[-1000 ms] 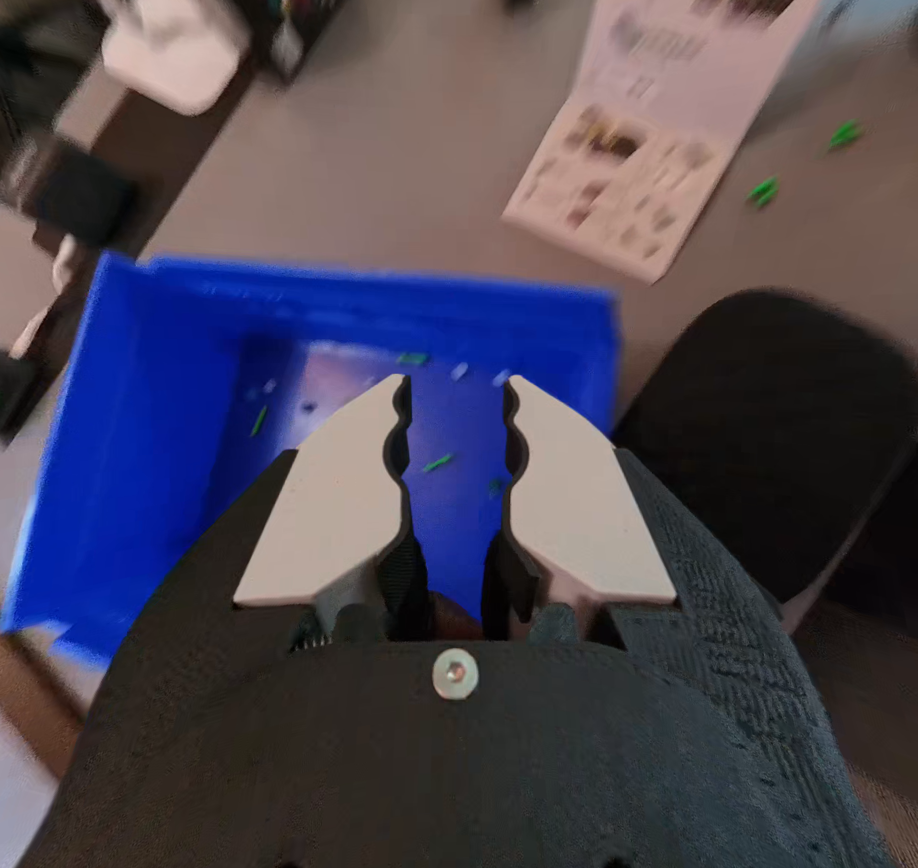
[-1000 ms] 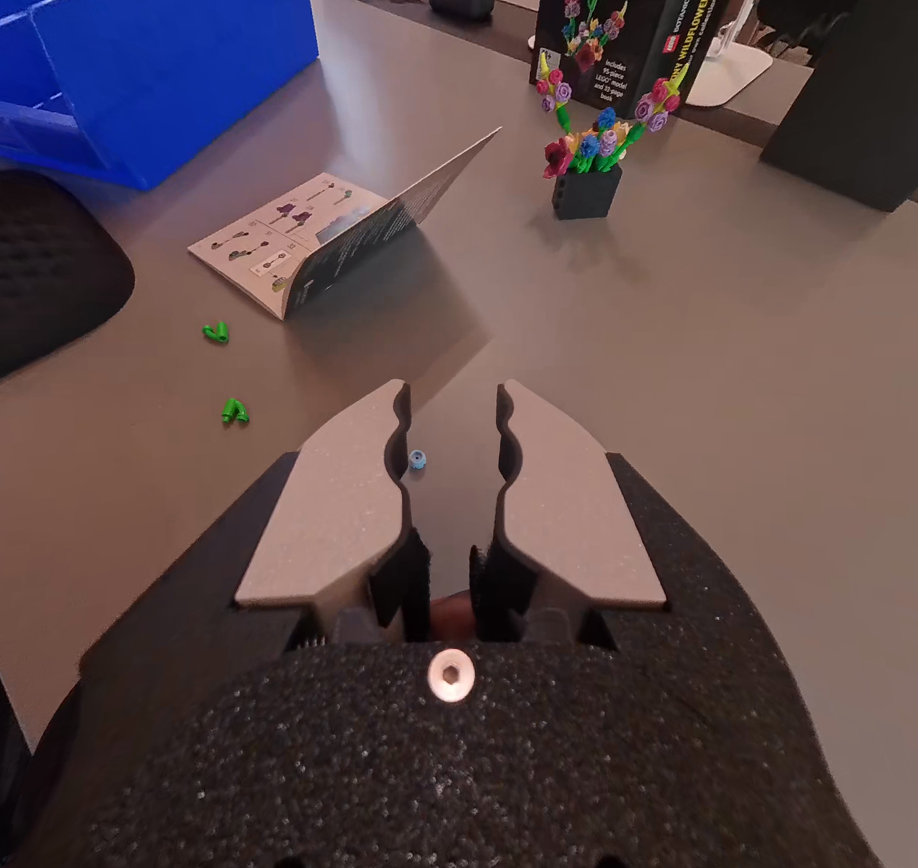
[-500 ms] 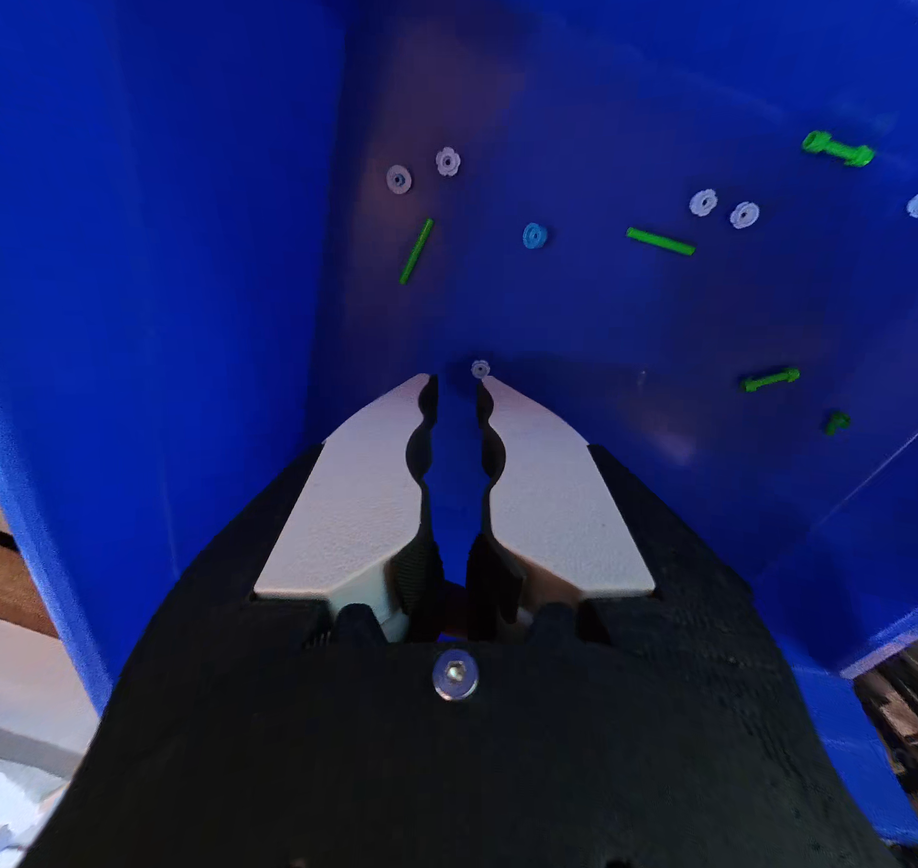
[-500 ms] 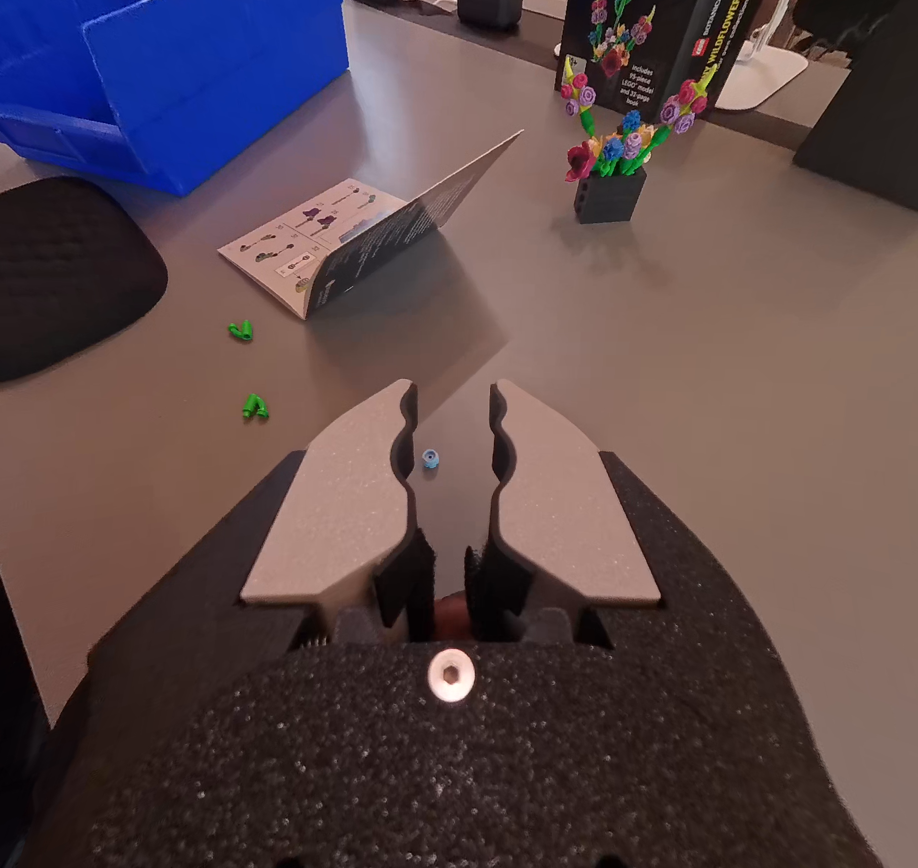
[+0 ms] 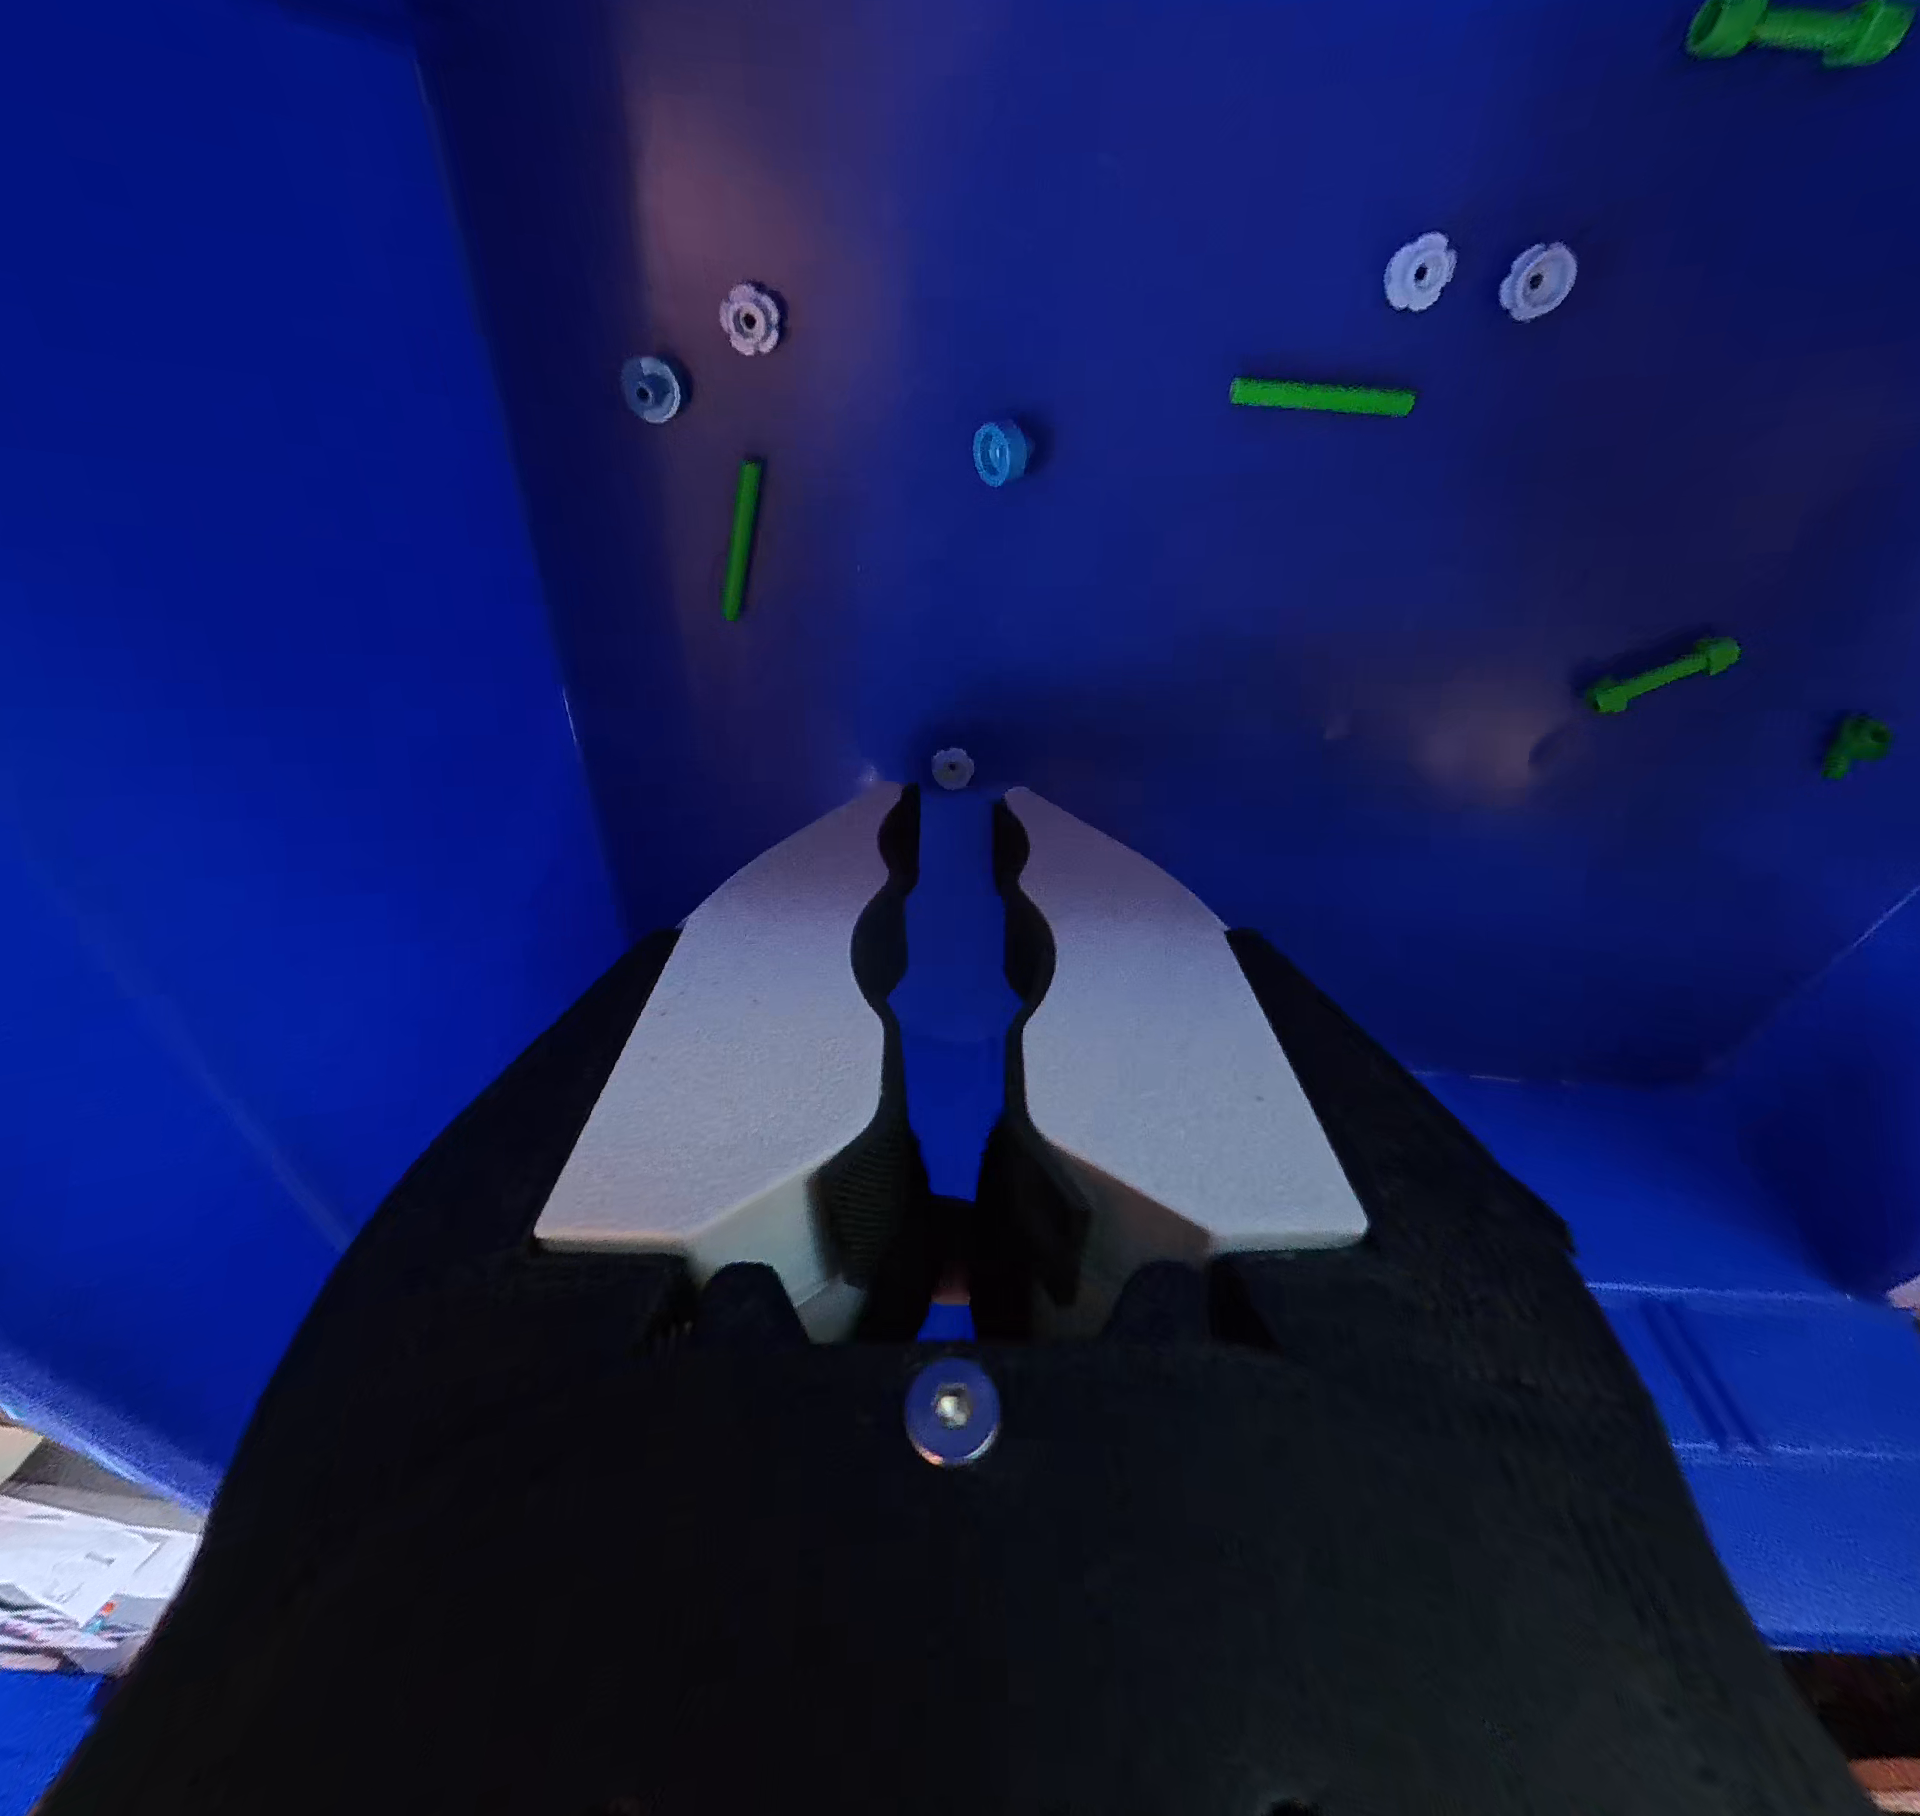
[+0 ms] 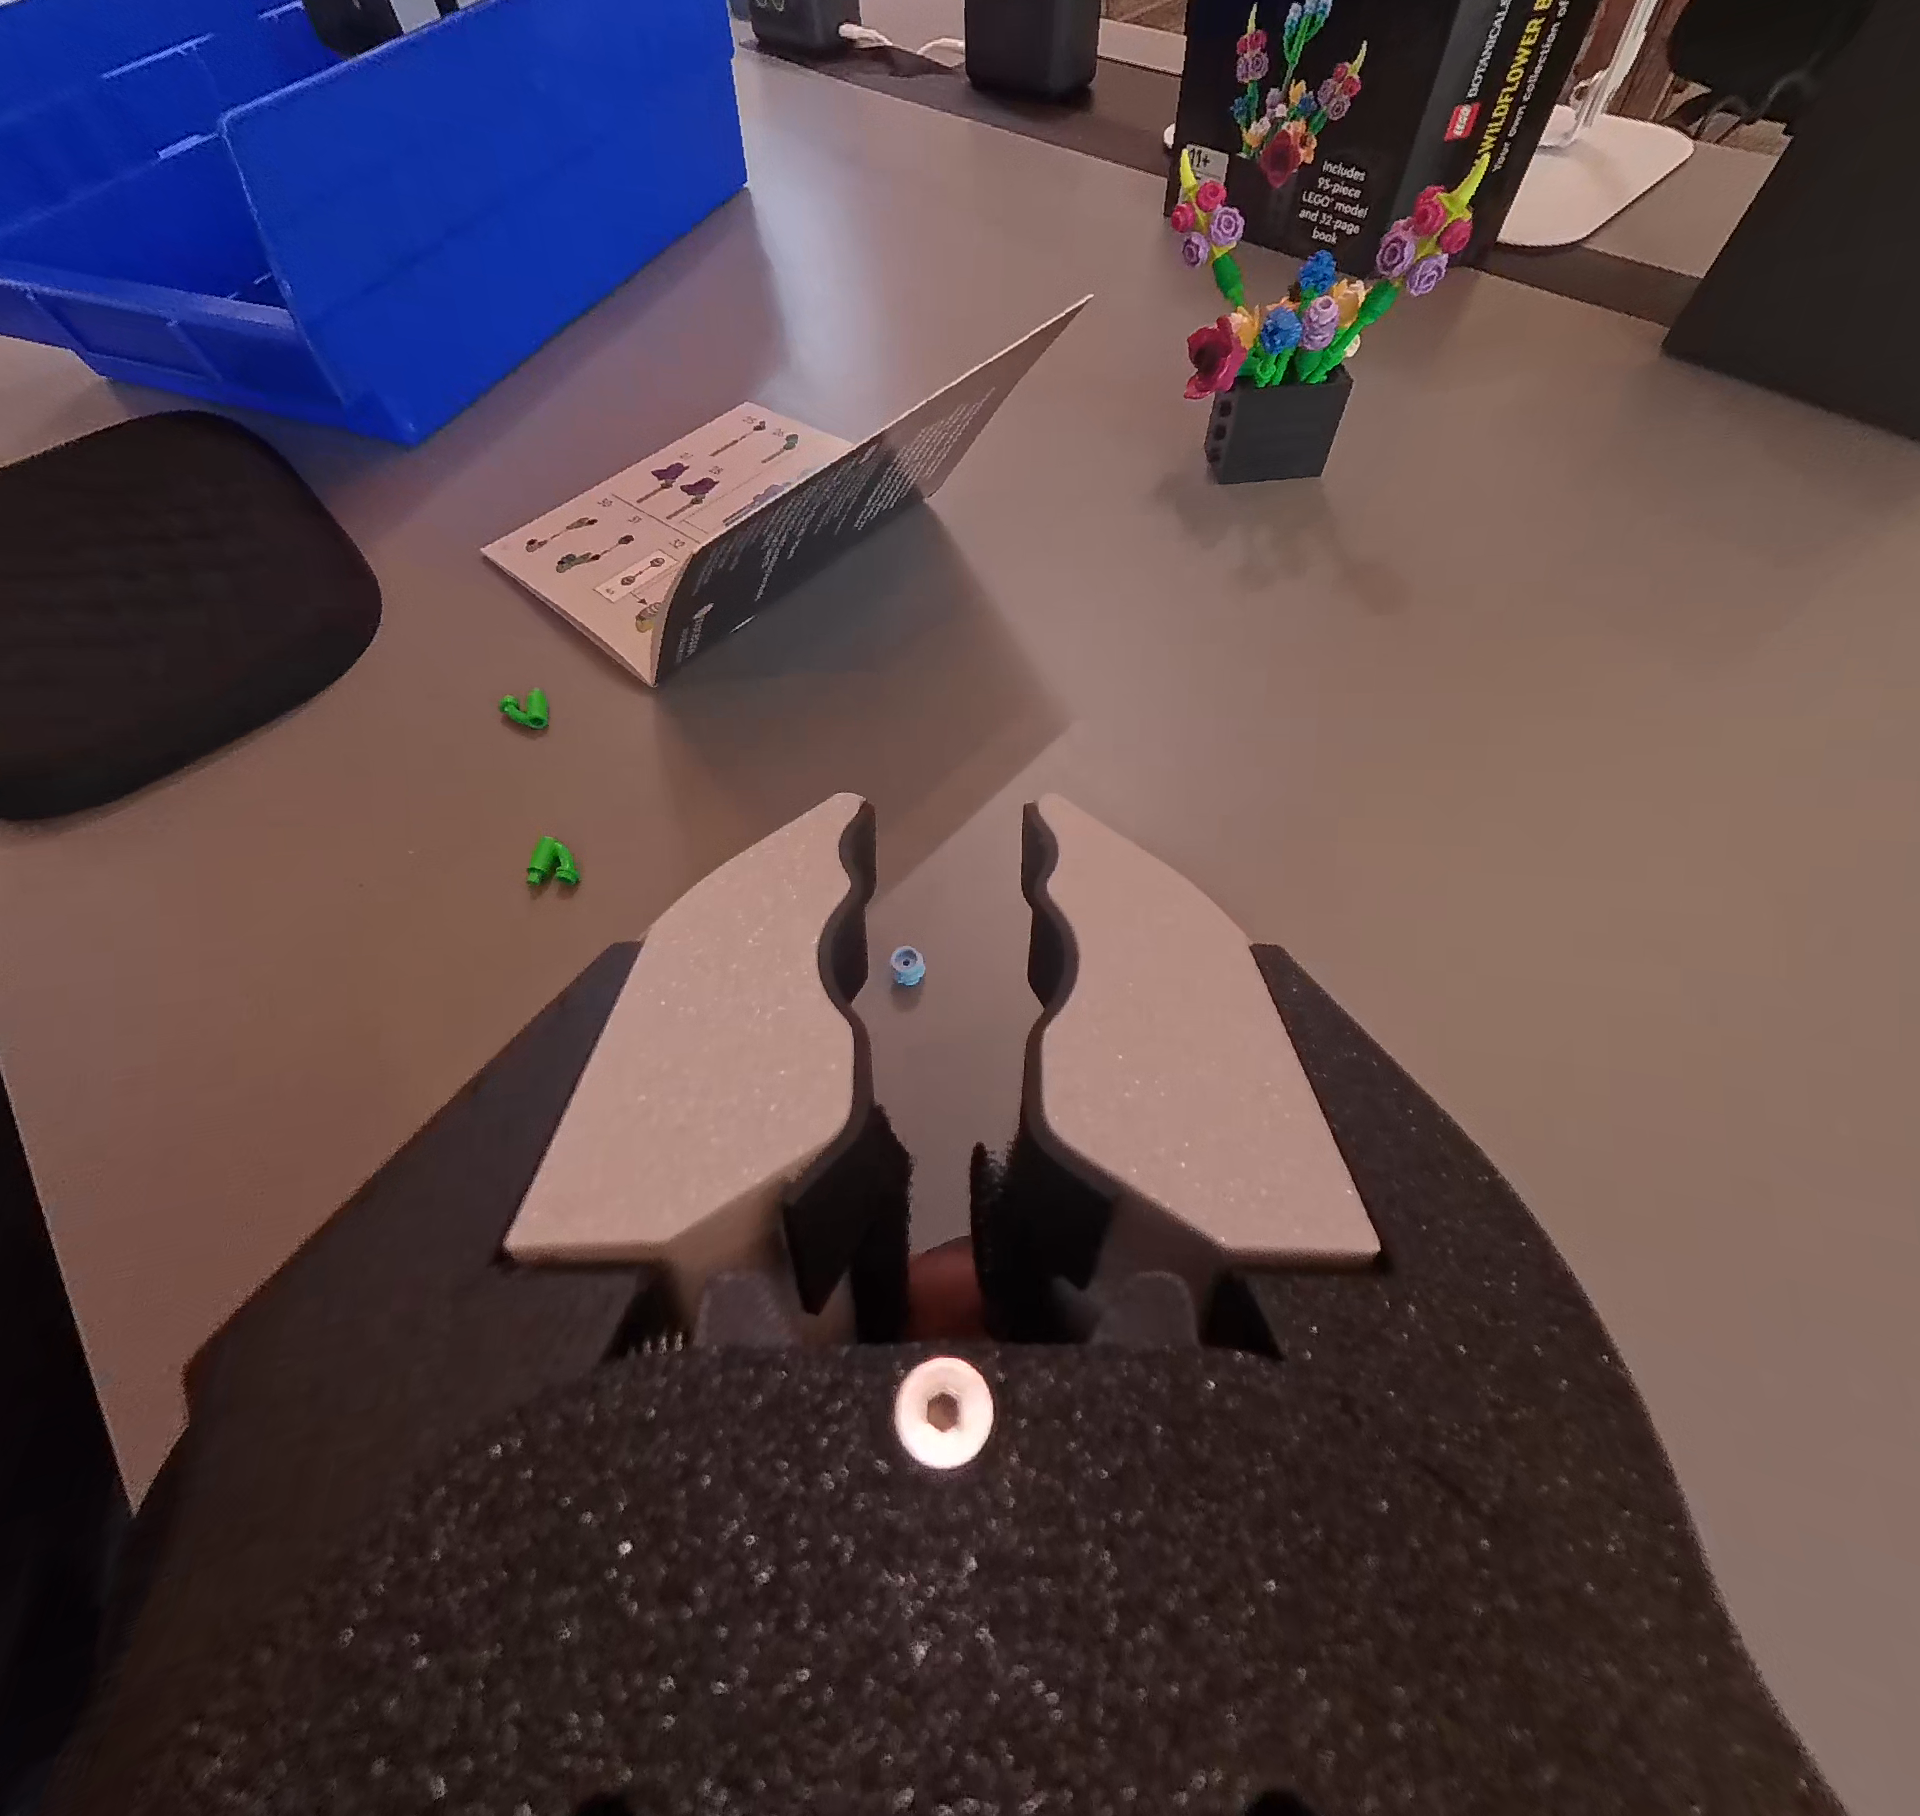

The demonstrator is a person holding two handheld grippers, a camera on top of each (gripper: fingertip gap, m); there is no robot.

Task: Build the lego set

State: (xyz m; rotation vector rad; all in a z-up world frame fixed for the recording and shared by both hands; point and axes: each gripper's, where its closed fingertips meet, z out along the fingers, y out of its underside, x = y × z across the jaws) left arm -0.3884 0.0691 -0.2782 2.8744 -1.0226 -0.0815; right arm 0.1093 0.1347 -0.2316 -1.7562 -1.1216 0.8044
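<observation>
My left gripper is deep inside the blue bin, open with a narrow gap, its tips just short of a small pale round piece on the bin floor. Several pale flower pieces, a blue round piece and green stems lie scattered farther in. My right gripper is open low over the grey table, with a small blue round piece lying between its fingers. The built flower bouquet stands in a black pot at the far right.
An open instruction booklet lies ahead on the table. Two green pieces lie left of my right gripper. The blue bin sits at the far left, a black pad in front of it. The set's box stands behind the bouquet. Left tips to right tips: about 50 cm. Measured from the fingertips, the built flower bouquet is 20 cm or so from the right gripper and 45 cm from the left.
My left gripper dropped from above the bin down to its floor, narrowed, and closed in on the pale round piece. My right gripper shifted slightly and stayed open around the blue piece.
</observation>
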